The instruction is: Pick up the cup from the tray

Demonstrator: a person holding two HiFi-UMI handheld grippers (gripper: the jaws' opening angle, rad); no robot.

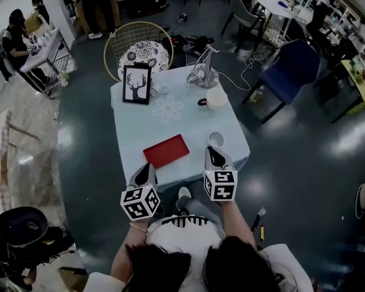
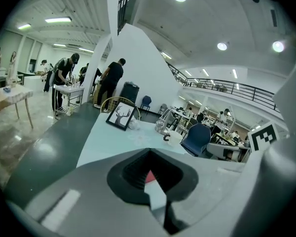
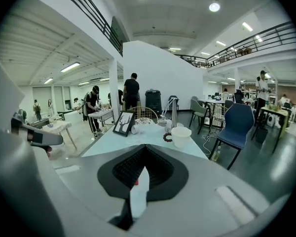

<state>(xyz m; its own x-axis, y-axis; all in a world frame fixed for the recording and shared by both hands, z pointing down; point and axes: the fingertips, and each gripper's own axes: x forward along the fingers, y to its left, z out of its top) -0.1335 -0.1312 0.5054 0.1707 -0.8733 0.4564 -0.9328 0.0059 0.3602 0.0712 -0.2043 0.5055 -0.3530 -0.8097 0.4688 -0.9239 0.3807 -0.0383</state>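
Observation:
A small white cup [image 1: 216, 139] stands on the light blue tablecloth, just right of the flat red tray [image 1: 166, 151], which has nothing on it. My left gripper [image 1: 148, 170] hovers at the table's near edge, below the tray's near left corner. My right gripper [image 1: 213, 153] is at the near edge too, just short of the cup. In the left gripper view the left gripper [image 2: 150, 173] has its jaws together and a sliver of red tray [image 2: 149, 177] shows through the notch. The right gripper [image 3: 142, 171] is shut as well and holds nothing.
A framed deer picture [image 1: 137, 84] stands at the table's far left. A white bowl [image 1: 217, 98] with a dark ring beside it and a metal stand [image 1: 204, 69] sit at the far right. A wire chair [image 1: 140, 44] and a blue chair [image 1: 292, 72] flank the table [image 1: 170, 117].

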